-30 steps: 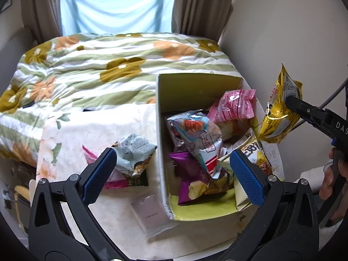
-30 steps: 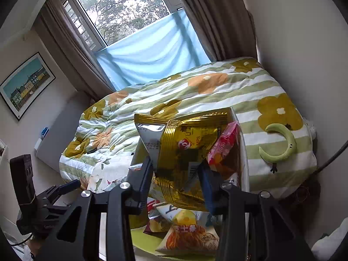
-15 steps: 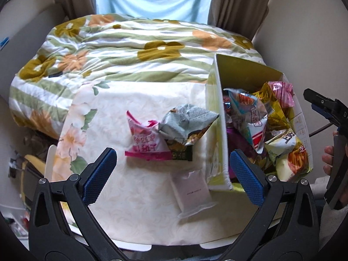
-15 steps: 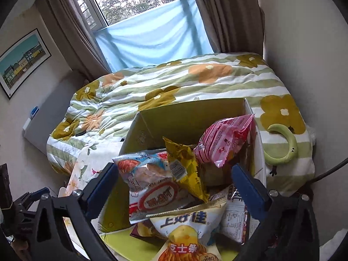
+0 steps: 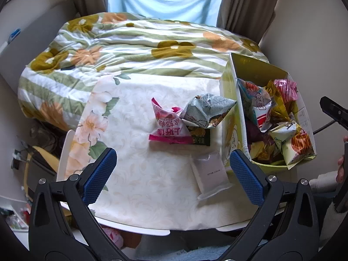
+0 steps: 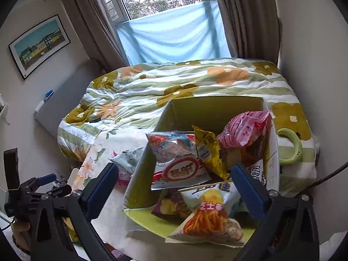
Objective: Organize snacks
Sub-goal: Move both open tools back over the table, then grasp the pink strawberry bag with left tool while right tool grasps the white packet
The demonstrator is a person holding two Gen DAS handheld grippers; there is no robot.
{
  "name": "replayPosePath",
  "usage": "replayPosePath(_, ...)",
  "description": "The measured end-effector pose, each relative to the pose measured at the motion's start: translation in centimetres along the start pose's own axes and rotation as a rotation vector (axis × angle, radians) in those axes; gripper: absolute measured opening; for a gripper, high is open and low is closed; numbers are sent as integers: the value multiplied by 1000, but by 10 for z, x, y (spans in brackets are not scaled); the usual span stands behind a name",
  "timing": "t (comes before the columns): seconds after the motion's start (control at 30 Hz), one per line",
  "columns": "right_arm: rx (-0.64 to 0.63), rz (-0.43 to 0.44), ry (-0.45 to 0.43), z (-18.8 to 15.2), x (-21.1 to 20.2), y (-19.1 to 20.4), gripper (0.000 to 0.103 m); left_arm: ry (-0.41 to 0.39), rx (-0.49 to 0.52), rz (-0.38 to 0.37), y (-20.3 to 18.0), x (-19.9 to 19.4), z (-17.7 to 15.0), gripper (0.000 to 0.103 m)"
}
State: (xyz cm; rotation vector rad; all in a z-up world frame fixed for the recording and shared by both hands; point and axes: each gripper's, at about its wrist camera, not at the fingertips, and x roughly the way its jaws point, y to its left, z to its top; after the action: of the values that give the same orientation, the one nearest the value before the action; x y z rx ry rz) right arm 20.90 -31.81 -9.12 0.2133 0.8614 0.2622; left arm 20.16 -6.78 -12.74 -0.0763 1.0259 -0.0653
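Both grippers gape empty; gold packet seemingly rests in box

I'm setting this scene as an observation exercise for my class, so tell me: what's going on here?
A person is sorting snack packets into a cardboard box on a cloth-covered table, holding a gripping tool in each hand. Both tools are open and empty: the left tool points at the packets outside the box, a pink packet, a grey crumpled bag and a white pouch. The right tool points into the box, already piled with snacks, a gold packet among them.
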Motion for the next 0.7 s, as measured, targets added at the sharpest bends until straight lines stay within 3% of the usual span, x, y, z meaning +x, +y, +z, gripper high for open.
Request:
replayPosePath(0.13, 12, 8, -18, -12, -9, 23, 103, -13, -8, -18, 15, -5, 0, 103)
replayPosePath(0.37, 43, -74, -47, -35, -14, 73, 103, -7, 37, -79, 44, 1, 14, 103)
replayPosePath(0.7, 214, -192, -71, -71, 11, 127, 103, 111, 208, -198, 79, 47, 44, 103)
